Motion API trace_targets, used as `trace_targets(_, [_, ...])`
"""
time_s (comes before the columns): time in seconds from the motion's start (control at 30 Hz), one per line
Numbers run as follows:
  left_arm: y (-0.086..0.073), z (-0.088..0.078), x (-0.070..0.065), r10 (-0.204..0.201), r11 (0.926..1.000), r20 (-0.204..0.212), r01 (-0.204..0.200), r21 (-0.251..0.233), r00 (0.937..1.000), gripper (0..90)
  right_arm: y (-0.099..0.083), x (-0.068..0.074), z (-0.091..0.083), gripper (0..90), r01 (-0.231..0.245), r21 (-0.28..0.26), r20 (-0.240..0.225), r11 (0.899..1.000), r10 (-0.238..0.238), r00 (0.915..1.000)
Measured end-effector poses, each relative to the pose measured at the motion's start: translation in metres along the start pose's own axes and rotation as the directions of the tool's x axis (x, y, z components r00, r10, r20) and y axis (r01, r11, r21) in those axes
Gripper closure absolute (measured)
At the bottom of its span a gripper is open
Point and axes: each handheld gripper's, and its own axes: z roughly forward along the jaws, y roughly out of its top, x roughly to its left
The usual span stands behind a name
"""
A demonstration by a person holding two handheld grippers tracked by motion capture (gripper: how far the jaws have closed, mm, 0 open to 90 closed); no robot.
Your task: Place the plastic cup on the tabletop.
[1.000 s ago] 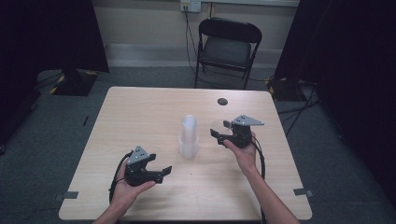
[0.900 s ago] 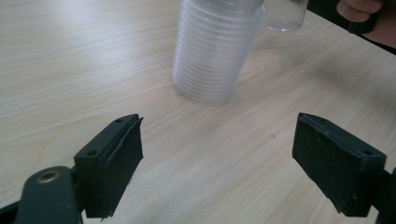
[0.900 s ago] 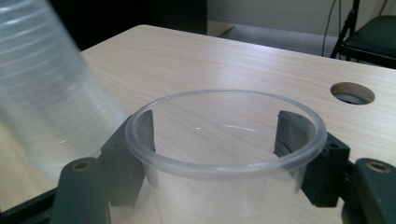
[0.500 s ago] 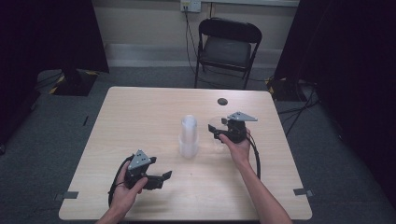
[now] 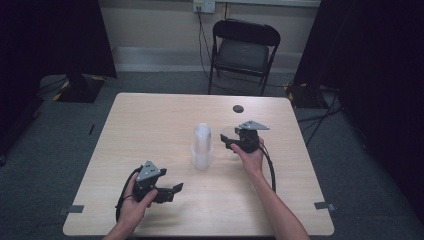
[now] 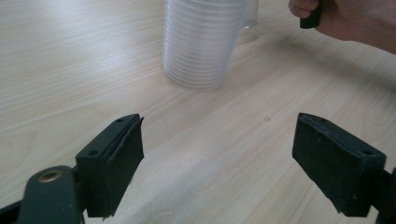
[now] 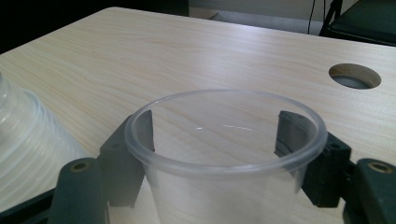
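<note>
A tall stack of clear plastic cups (image 5: 202,145) stands upright at the table's middle, and it shows again in the left gripper view (image 6: 201,42) and the right gripper view (image 7: 28,149). Just right of the stack, my right gripper (image 5: 230,143) is shut on a single clear cup (image 7: 224,140), one pad on each side below the rim. That cup (image 5: 229,136) is upright with its mouth up, low over the table. At the front left my left gripper (image 5: 174,192) rests open with bare tabletop between its jaws (image 6: 217,158), pointing at the stack.
A round hole (image 5: 238,108) is cut in the wooden table (image 5: 150,125) behind the right gripper and also appears in the right gripper view (image 7: 355,76). A black folding chair (image 5: 245,50) stands beyond the far edge. Dark curtains hang at both sides.
The right hand has come down and slightly left toward the stack, with the single cup still in its jaws. The left hand has stayed where it was.
</note>
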Motion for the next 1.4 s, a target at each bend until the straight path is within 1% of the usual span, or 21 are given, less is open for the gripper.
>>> trace_targets(0.03, [0.0, 0.0, 0.0, -0.007, 1.0, 0.002, 0.007, -0.001, 1.0, 16.3, -0.001, 0.0, 0.0, 27.9, 0.0, 0.0, -0.003, 1.0, 0.0, 1.0])
trace_targets(0.13, [0.0, 0.0, 0.0, -0.001, 1.0, 0.002, 0.001, 0.001, 1.0, 16.6, -0.002, 0.002, -0.001, 27.7, 0.005, -0.005, -0.007, 1.0, -0.005, 1.0])
trace_targets(0.23, [0.0, 0.0, -0.001, -0.006, 1.0, 0.005, 0.006, -0.005, 1.0, 16.6, -0.005, 0.005, -0.004, 27.1, 0.018, -0.01, -0.02, 1.0, -0.018, 0.9996])
trace_targets(0.3, [0.0, -0.001, -0.001, -0.003, 1.0, 0.004, 0.003, -0.003, 1.0, 16.6, -0.005, 0.006, -0.006, 26.4, 0.026, -0.013, -0.019, 1.0, -0.026, 0.9995])
trace_targets(0.53, [0.0, 0.0, -0.001, -0.006, 1.0, 0.004, 0.006, -0.006, 1.0, 16.7, -0.004, 0.007, -0.011, 27.1, 0.032, -0.012, -0.023, 0.999, -0.032, 0.9992])
trace_targets(0.67, [0.0, 0.0, -0.001, -0.006, 1.0, 0.006, 0.006, -0.006, 1.0, 16.7, -0.007, 0.006, -0.015, 26.5, 0.034, -0.012, -0.031, 0.999, -0.034, 0.9989])
trace_targets(0.7, [0.0, 0.0, -0.001, -0.007, 1.0, 0.005, 0.007, -0.005, 1.0, 16.6, -0.008, 0.006, -0.016, 25.9, 0.032, -0.009, -0.025, 0.999, -0.032, 0.9992])
trace_targets(0.87, [0.0, 0.0, -0.002, 0.0, 1.0, 0.006, 0.0, -0.007, 1.0, 16.7, -0.012, 0.005, -0.024, 25.2, 0.041, 0.008, -0.031, 0.999, -0.041, 0.9987])
trace_targets(1.0, [0.0, 0.0, -0.002, 0.007, 1.0, 0.004, -0.007, -0.002, 1.0, 16.7, -0.018, 0.002, -0.029, 27.5, 0.038, 0.021, -0.032, 0.999, -0.038, 0.9988])
trace_targets(1.07, [0.0, 0.0, -0.003, 0.002, 1.0, 0.007, -0.002, -0.001, 1.0, 16.7, -0.019, 0.001, -0.03, 27.8, 0.039, 0.023, -0.033, 0.999, -0.039, 0.9987])
trace_targets(1.1, [0.0, 0.0, -0.002, 0.007, 1.0, 0.006, -0.007, 0.0, 1.0, 16.7, -0.02, 0.001, -0.03, 28.1, 0.04, 0.023, -0.032, 0.999, -0.039, 0.9987])
trace_targets(1.2, [0.0, 0.0, -0.002, 0.0, 1.0, 0.004, 0.0, 0.001, 1.0, 16.7, -0.02, 0.002, -0.033, 28.7, 0.048, 0.034, -0.032, 0.998, -0.047, 0.9984])
trace_targets(1.23, [0.0, 0.0, -0.002, 0.0, 1.0, 0.004, 0.0, 0.001, 1.0, 16.7, -0.02, 0.001, -0.034, 28.8, 0.046, 0.043, -0.032, 0.998, -0.045, 0.9985])
trace_targets(1.4, [0.0, 0.001, -0.002, -0.005, 1.0, 0.001, 0.005, -0.001, 1.0, 16.7, -0.02, 0.002, -0.036, 27.7, 0.046, 0.054, -0.038, 0.997, -0.044, 0.9983])
